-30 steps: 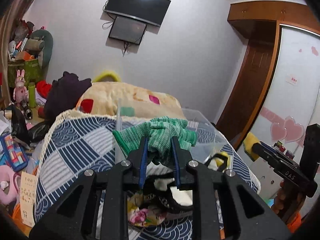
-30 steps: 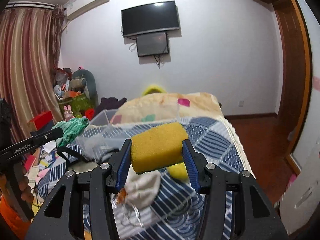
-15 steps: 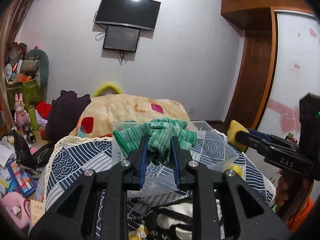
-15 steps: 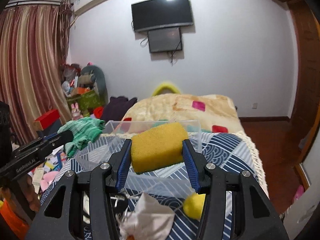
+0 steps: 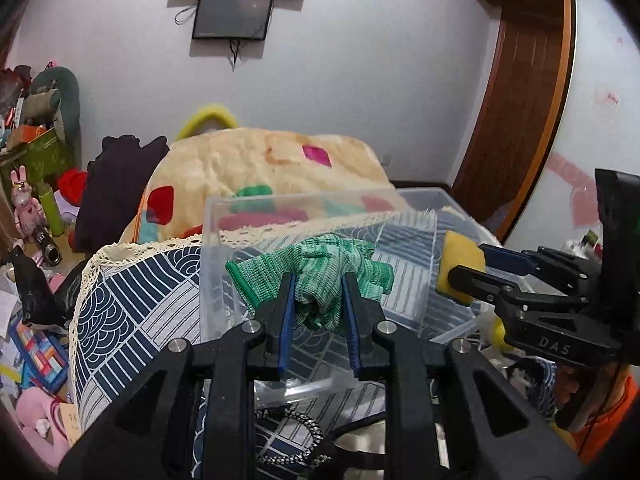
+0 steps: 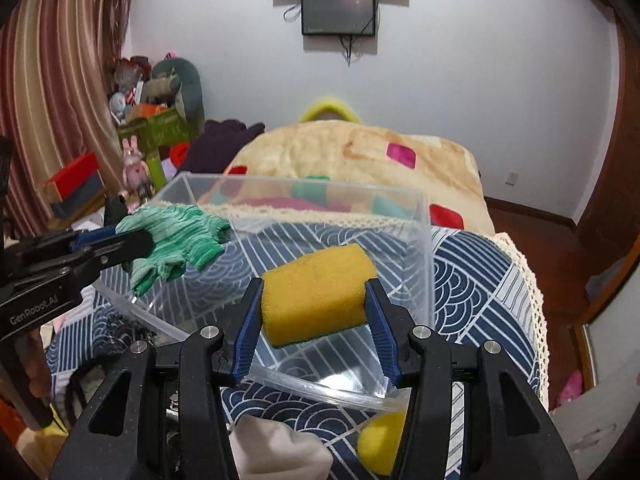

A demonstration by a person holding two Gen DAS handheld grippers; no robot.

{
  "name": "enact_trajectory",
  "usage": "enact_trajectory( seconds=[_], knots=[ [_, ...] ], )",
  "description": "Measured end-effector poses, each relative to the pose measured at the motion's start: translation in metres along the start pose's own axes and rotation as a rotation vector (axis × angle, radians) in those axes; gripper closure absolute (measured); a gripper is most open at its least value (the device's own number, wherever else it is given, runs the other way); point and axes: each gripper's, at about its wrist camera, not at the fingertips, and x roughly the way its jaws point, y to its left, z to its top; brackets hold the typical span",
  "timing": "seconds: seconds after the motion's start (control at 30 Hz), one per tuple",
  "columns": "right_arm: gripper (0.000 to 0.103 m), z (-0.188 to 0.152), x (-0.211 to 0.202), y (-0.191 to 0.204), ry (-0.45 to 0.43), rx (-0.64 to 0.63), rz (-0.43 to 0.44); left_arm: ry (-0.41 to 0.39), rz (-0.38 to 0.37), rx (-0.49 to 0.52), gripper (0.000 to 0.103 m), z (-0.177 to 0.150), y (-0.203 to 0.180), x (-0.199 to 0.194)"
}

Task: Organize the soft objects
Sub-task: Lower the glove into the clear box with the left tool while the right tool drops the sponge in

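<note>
Left gripper [image 5: 316,300]: clamped narrowly on green glove [image 5: 320,272], held over clear bin [image 5: 224,216].
Right gripper [image 6: 314,320]: closed wider on yellow sponge [image 6: 316,288].

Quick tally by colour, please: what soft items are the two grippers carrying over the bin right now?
Green: 1, the knit glove clamped in the left gripper.
Yellow: 1, the sponge clamped in the right gripper.
Total: 2, both held above the clear plastic bin, neither released yet.

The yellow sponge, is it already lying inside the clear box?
No, the yellow sponge is clamped in the right gripper, held above the clear box.
</note>
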Motion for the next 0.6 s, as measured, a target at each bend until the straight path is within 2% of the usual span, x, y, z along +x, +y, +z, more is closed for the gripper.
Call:
enact_trajectory(
  seconds=[0.1, 0.17, 0.37, 0.47, 0.53, 0.6],
  knots=[
    [0.054, -0.001, 0.003, 0.002, 0.015, -0.019, -0.010, 0.024, 0.010, 0.005, 0.081, -0.002, 0.000, 0.006],
    [0.053, 0.000, 0.003, 0.002, 0.019, -0.025, -0.009, 0.006, 0.041, 0.005, 0.080, -0.005, -0.001, 0.004],
    [0.048, 0.004, -0.001, 0.004, 0.000, -0.057, -0.025, -0.002, 0.028, 0.002, 0.061, -0.012, -0.005, 0.000],
    [0.044, 0.006, -0.006, 0.008, -0.019, -0.078, -0.040, -0.037, 0.033, 0.019, 0.050, -0.012, -0.010, -0.012],
    [0.038, 0.006, -0.011, 0.010, -0.038, -0.089, -0.055, -0.068, 0.036, 0.010, 0.034, -0.013, -0.011, -0.021],
    [0.034, 0.007, -0.016, 0.011, -0.061, -0.095, -0.065, -0.104, 0.036, -0.008, 0.031, -0.014, -0.011, -0.033]
  ],
)
